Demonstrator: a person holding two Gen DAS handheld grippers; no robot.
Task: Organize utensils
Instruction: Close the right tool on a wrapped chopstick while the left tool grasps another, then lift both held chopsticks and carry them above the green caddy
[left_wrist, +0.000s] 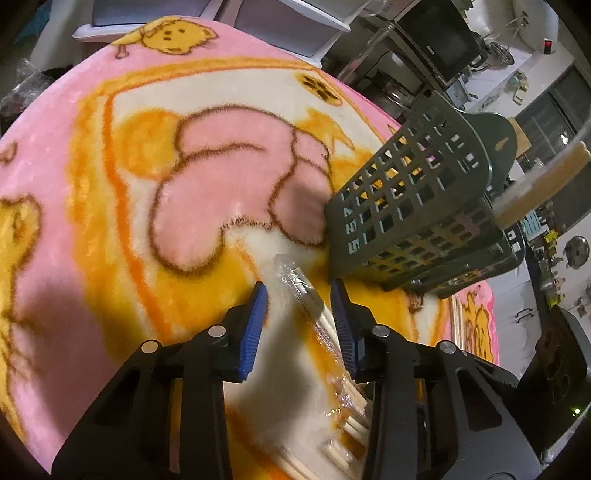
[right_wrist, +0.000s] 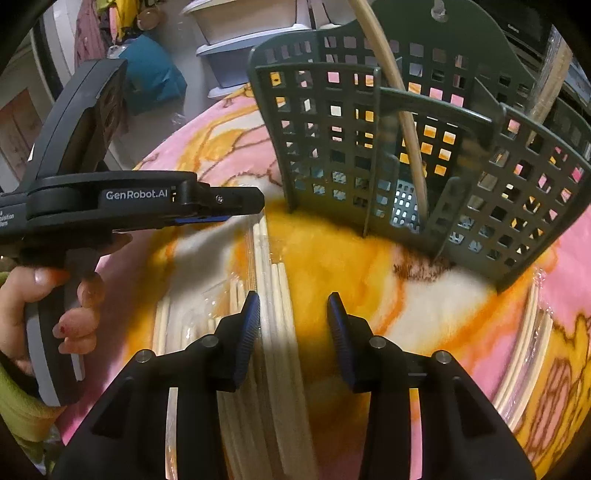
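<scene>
A dark green perforated utensil holder (left_wrist: 413, 206) (right_wrist: 406, 147) stands on the blanket, and a bare wooden stick (right_wrist: 402, 122) leans inside one of its compartments. Several pairs of wooden chopsticks in clear wrappers (left_wrist: 314, 306) (right_wrist: 273, 314) lie in front of it. My left gripper (left_wrist: 298, 284) is low over one wrapped pair, which runs between the blue pads close to the right one; the pads do not clamp it. My right gripper (right_wrist: 293, 295) stands open over the blanket, its left pad beside the chopstick pile. The left gripper (right_wrist: 258, 206) also shows side-on in the right wrist view.
A pink and orange cartoon blanket (left_wrist: 184, 147) covers the table. More wrapped chopsticks (right_wrist: 532, 350) lie at the right. A person's hand (right_wrist: 74, 295) grips the left tool. Plastic storage drawers (left_wrist: 280, 22) and a microwave (left_wrist: 436, 40) stand beyond the table edge.
</scene>
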